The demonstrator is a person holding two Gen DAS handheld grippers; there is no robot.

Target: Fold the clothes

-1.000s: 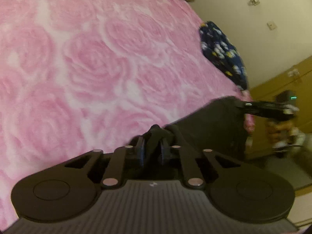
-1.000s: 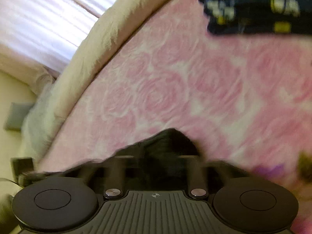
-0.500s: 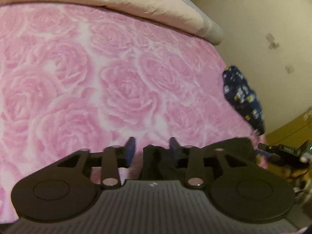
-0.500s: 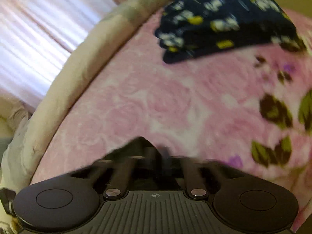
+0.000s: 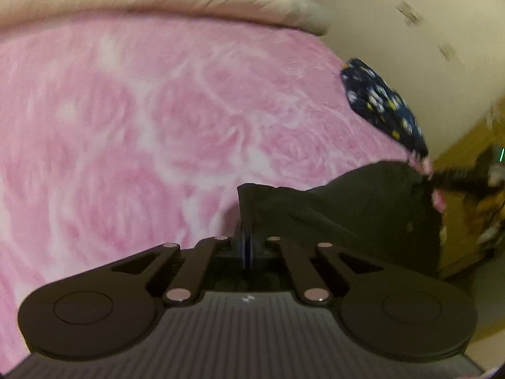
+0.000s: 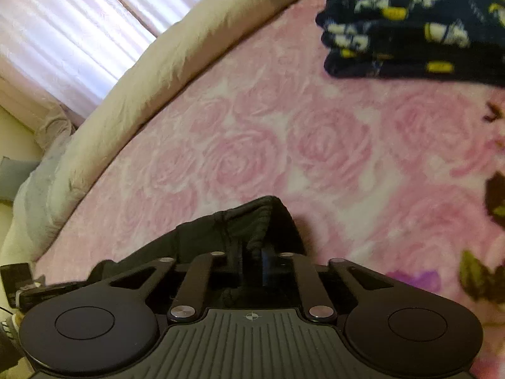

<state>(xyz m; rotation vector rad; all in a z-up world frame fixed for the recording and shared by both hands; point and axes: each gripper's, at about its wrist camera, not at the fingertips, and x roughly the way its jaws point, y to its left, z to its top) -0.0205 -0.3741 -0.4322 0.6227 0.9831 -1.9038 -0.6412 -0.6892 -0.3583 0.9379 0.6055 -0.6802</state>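
Observation:
A black garment [image 5: 363, 208] is stretched between my two grippers above a pink rose-patterned blanket [image 5: 157, 132]. My left gripper [image 5: 246, 249] is shut on one corner of it, and the cloth runs off to the right toward the blurred right gripper [image 5: 457, 179]. In the right wrist view my right gripper [image 6: 252, 257] is shut on a ribbed edge of the black garment [image 6: 255, 221], which trails away to the lower left.
A folded navy garment with white and yellow prints [image 6: 410, 31] lies at the far side of the bed [image 5: 382, 110]. A beige duvet roll [image 6: 157, 72] borders the blanket, with a curtain [image 6: 63, 31] behind. A wooden cabinet [image 5: 467, 208] stands past the bed's edge.
Half a second ago the left fingers stood apart around the black cloth; now they are closed on it. Both cameras have swung, and the garment hangs wider between the grippers.

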